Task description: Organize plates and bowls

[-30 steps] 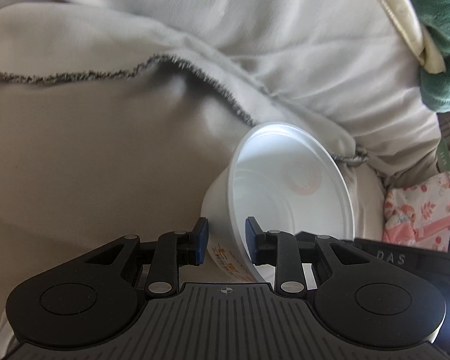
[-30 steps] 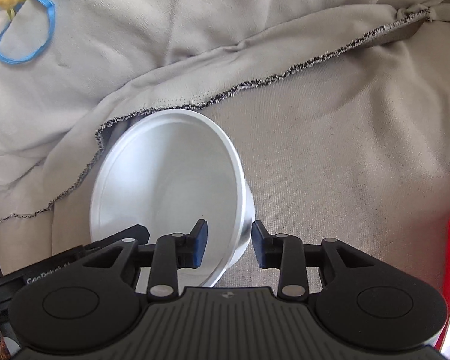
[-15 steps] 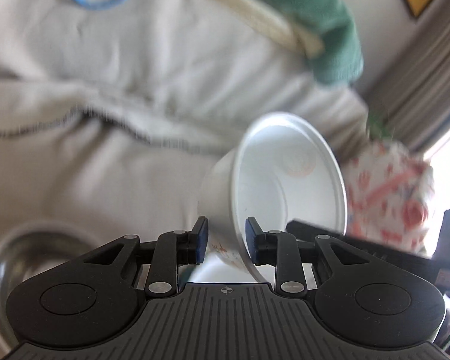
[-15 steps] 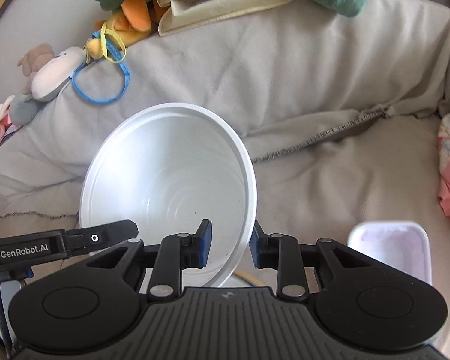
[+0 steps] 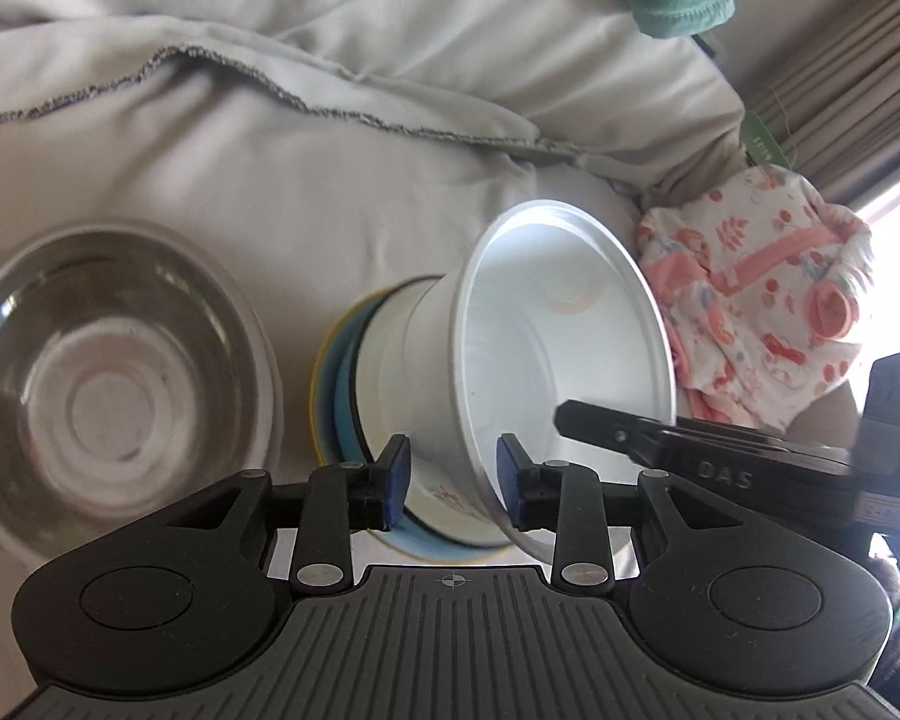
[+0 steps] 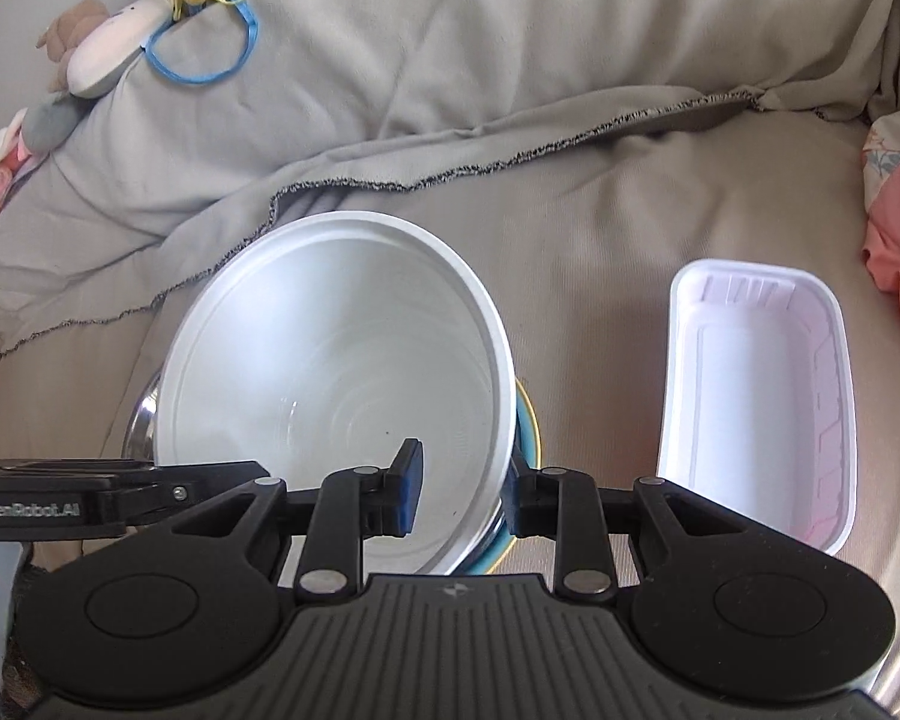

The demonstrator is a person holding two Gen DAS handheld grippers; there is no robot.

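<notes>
Left gripper jaws opening around bowl rim; right gripper clamped on bowl. Risk: tilted bowl slipping, missing stack.

Both my wrist cams sit just behind their fingers, angled steeply down at the sofa cover, close in. Left looks from the white bowl's left, right from its right; that bowl fills the overlap, each view catching the opposite gripper's finger.

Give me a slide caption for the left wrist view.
Left gripper, jaws opening around white bowl over stacked plates, steel bowl alongside.
</notes>
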